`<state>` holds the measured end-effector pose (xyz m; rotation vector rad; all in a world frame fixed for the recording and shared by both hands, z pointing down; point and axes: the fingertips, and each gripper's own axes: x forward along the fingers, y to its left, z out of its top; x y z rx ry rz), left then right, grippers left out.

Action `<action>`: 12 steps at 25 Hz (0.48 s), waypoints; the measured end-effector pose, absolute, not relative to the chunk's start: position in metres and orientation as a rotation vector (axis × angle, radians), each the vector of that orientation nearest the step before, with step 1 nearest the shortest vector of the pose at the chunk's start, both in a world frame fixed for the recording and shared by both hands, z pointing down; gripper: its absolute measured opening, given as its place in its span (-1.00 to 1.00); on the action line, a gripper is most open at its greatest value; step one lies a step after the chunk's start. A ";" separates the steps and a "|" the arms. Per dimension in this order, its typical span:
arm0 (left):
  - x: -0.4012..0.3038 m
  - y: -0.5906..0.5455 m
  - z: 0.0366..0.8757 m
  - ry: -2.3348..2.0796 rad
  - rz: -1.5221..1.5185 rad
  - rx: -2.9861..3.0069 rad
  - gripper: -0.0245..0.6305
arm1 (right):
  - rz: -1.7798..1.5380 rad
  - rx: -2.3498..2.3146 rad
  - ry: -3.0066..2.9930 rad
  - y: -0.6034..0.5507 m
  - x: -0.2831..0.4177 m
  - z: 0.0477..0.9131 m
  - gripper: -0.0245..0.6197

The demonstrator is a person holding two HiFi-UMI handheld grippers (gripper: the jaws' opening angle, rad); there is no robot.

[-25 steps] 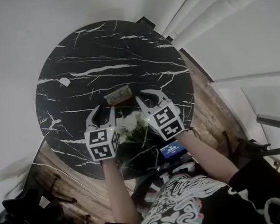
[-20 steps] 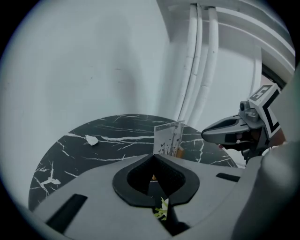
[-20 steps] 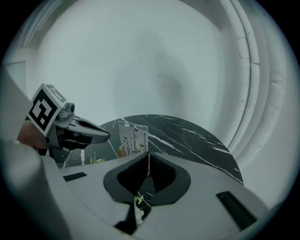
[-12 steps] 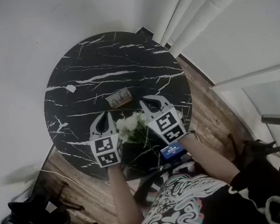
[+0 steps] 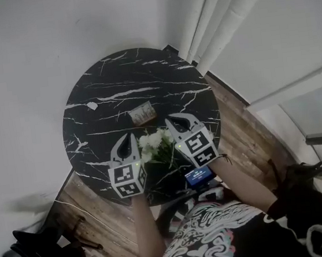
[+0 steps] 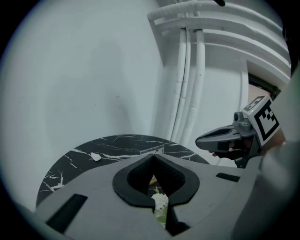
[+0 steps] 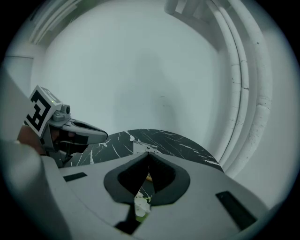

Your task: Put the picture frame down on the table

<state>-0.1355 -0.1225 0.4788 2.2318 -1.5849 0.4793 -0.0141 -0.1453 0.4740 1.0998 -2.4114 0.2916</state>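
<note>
Picture frame (image 5: 143,114), long axis left-right

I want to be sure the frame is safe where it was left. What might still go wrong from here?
1. The flowers sit right between the left gripper and the right gripper, both shut and empty; a sideways swing might knock them over.
2. The picture frame rests on the table just beyond the flowers, so toppled flowers may hit it.
</note>
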 end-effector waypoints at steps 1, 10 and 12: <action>-0.135 -0.119 0.476 -1.593 0.492 2.239 -0.88 | 0.289 1.111 -2.419 -0.142 -0.014 0.470 -0.87; -0.138 -0.088 0.441 -1.698 0.482 2.316 -0.88 | 0.326 1.227 -2.484 -0.106 -0.007 0.437 -0.87; -0.135 -0.077 0.433 -1.684 0.445 2.328 -0.88 | 0.311 1.233 -2.482 -0.092 -0.005 0.433 -0.87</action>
